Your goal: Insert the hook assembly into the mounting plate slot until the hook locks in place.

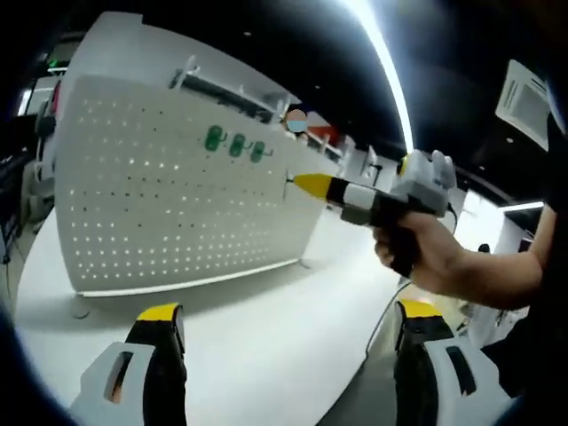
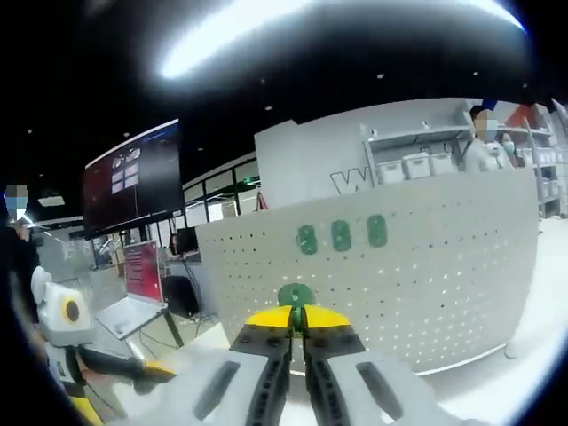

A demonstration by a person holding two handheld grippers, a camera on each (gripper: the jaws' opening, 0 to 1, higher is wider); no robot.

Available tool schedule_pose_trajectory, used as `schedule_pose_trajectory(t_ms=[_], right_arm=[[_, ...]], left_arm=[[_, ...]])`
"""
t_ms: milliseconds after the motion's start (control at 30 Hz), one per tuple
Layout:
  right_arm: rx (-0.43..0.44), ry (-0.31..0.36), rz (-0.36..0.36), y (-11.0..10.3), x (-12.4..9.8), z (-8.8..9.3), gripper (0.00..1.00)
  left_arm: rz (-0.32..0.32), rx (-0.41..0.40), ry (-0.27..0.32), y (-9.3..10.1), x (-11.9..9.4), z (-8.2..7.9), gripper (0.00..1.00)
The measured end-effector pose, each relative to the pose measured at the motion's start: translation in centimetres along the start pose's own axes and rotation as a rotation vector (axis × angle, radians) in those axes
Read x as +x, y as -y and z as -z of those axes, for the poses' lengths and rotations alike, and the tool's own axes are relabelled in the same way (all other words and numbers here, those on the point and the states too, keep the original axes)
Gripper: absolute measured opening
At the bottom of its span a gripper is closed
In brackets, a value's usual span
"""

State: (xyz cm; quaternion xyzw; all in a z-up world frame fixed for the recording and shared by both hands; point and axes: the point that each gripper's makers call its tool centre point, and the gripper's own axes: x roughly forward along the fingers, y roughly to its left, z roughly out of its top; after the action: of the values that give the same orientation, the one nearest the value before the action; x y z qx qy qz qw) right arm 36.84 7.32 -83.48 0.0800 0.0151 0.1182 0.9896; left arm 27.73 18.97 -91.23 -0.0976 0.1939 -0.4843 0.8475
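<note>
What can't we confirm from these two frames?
- Right gripper view: the green hook is mostly hidden by the right tool; its prong and lock state cannot be told.
- Left gripper view: hook tip at the pegboard is too small to judge whether it touches.
- Both views: the three mounted green hooks are too small to show seating.
- Left tool: bases cut off by the bottom edge.

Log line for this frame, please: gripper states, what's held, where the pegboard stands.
right gripper: shut on green hook | left gripper: open | pegboard: upright on white table | three green hooks already mounted | held hook not yet inserted
</note>
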Motion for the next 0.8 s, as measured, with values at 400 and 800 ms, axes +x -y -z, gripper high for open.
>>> schedule_pose_trajectory(t_ms=[400,800], right_arm=[[-0.127,0.073,0.085,3.7,2.2,-2.9,0.0],[-0.128,0.14,0.19,8.4,4.6,-5.4,0.0]], left_arm=[[0.018,-0.008,-0.036,-0.1,0.3,0.7,1.0],[-0.004,-0.012,-0.048,-1.4,0.2,0.9,0.95]])
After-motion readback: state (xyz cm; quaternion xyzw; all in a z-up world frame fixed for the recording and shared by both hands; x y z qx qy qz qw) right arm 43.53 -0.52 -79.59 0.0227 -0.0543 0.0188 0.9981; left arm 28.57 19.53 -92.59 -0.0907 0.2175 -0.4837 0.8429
